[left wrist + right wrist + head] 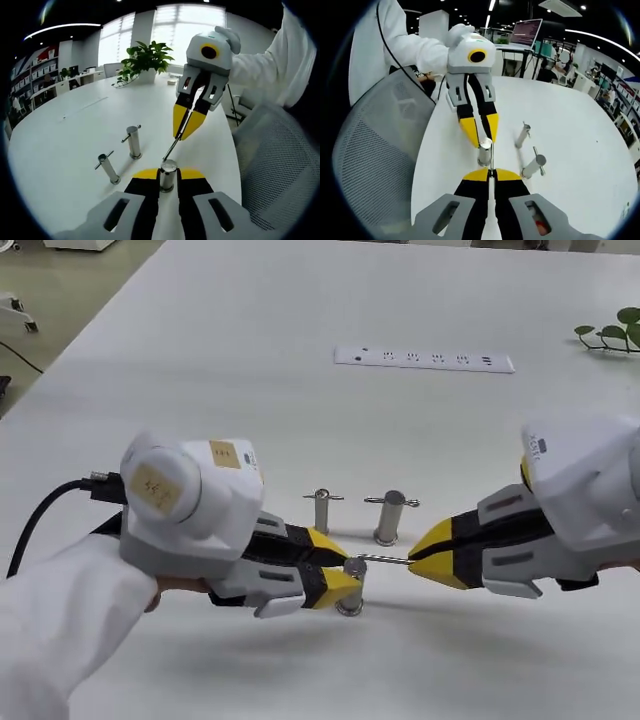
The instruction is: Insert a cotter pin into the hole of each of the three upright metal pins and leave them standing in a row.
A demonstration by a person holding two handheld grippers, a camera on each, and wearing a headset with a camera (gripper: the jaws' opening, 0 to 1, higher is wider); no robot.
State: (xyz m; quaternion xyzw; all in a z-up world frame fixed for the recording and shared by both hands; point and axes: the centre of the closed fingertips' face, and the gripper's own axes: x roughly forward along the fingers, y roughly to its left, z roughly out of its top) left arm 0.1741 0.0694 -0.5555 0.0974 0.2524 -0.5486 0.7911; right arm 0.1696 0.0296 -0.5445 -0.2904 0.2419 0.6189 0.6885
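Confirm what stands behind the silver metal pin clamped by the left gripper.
Two upright silver pins, each with a cotter pin through it. The left gripper covers the clamped pin's shaft, hiding its hole.

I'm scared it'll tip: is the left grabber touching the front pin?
Touching. The left gripper view shows the left gripper squeezing the front metal pin from both sides.

The near metal pin [355,567] sits between the left gripper's [349,570] yellow fingers [325,543], which cover most of its shaft. The rear end of the cotter pin [383,560] is hidden between the right gripper's [411,559] fingers [440,540]. The pin's hole is too small to tell whether the tip is inside it. The right gripper's body and the plant [612,332] at the far right of the bench [200,370] are cut off by the right edge of the head view.
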